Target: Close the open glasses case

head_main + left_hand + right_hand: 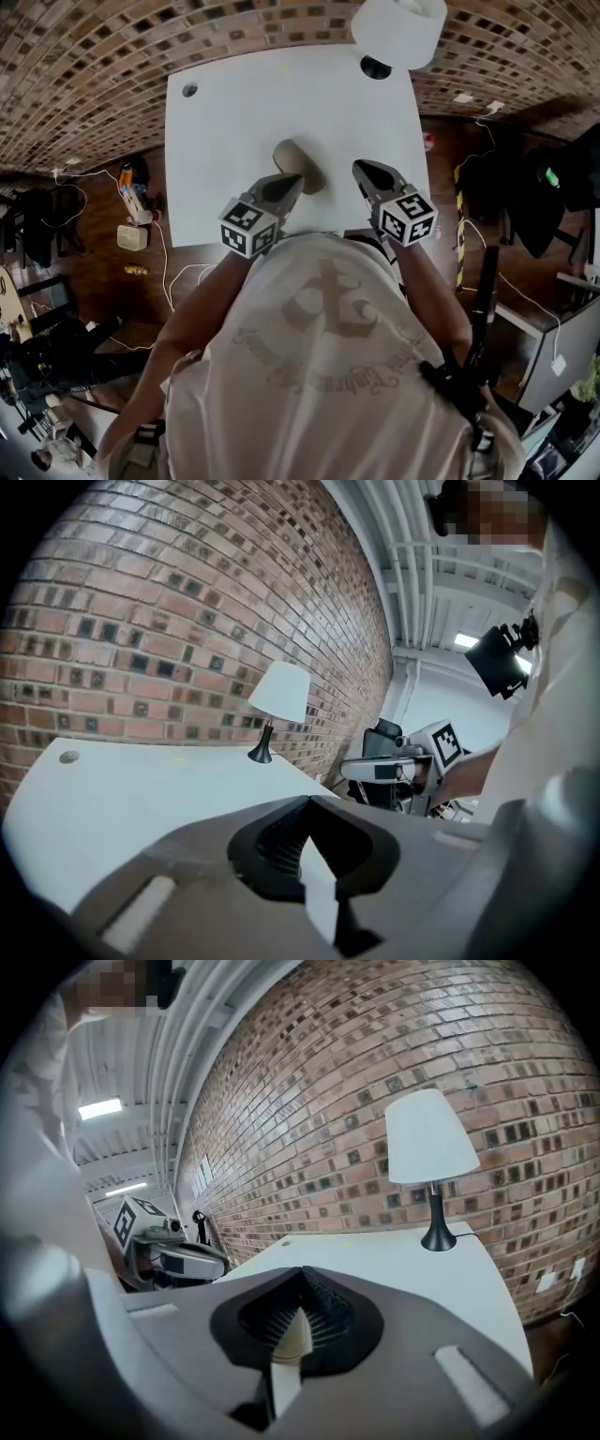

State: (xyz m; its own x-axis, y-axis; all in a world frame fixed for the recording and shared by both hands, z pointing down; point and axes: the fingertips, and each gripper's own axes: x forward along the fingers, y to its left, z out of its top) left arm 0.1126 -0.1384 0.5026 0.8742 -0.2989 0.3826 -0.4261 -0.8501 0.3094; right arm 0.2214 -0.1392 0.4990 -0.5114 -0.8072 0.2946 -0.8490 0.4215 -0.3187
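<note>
Case (300, 165) just beside left claw (292, 182)

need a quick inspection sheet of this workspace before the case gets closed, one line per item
surface: white table, mostly bare, with a round hole near a far corner
job's things: tan glasses case near the front edge, just ahead of the left gripper; open or closed not clear
clutter: lamp at the table's far edge
grippers: left gripper fingers together, empty, contact with the case unclear; right gripper fingers together, empty, apart from the case
cables: white cables on the floor left of the table
surroundings: brick wall; small box on the floor
</note>
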